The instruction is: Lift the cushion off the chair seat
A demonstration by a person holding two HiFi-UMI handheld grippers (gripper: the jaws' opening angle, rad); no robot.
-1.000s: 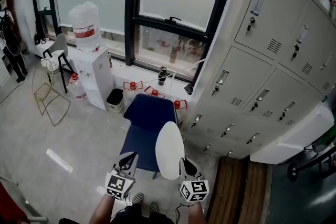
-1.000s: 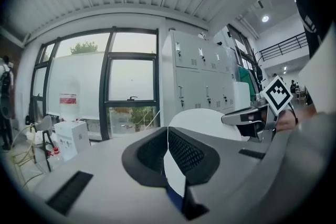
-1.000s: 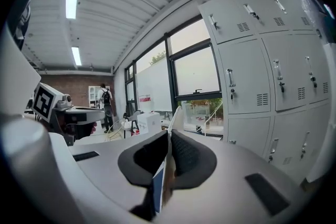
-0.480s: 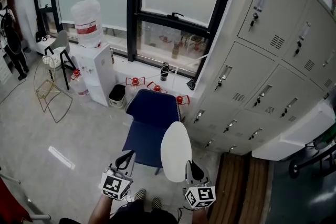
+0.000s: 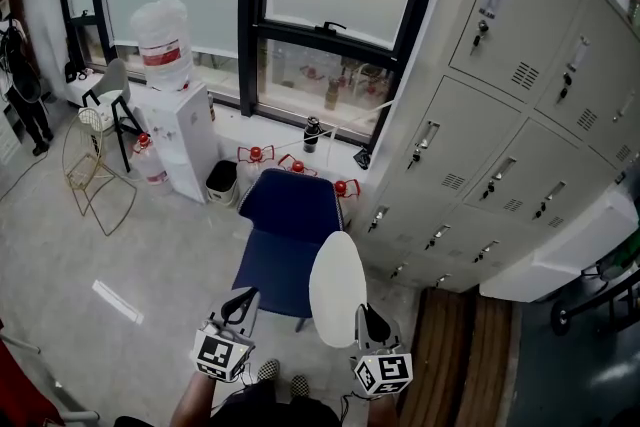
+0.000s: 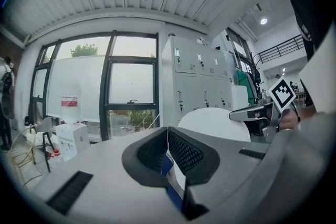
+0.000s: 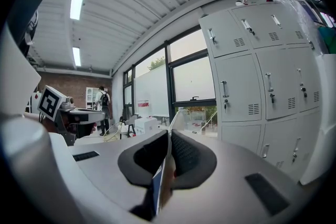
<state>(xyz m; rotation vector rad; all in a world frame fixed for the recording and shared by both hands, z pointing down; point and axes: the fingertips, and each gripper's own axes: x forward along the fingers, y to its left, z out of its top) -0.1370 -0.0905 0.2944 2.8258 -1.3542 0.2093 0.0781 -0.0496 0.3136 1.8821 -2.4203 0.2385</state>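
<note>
A blue chair [image 5: 287,207] stands under the window, its seat [image 5: 262,272] bare. The white oval cushion [image 5: 337,287] stands on edge above the seat's right front corner. My right gripper [image 5: 362,313] is shut on the cushion's lower rim. In the right gripper view the cushion [image 7: 173,122] shows edge-on as a thin white sheet between the pads of the right gripper [image 7: 169,140]. My left gripper [image 5: 242,298] hovers at the seat's left front corner, shut and holding nothing. In the left gripper view its pads meet at the tips of the left gripper [image 6: 168,136], and the cushion [image 6: 214,123] is to the right.
White lockers [image 5: 500,145] line the right wall close to the chair. A water dispenser [image 5: 182,133], a black bin [image 5: 220,183] and a wire-frame chair [image 5: 92,177] stand to the left. Red objects [image 5: 254,161] sit below the window. A wooden strip [image 5: 455,355] lies on the floor at the right.
Both grippers have risen slightly and the cushion has come up with the right one. In the last half second almost nothing moved.
</note>
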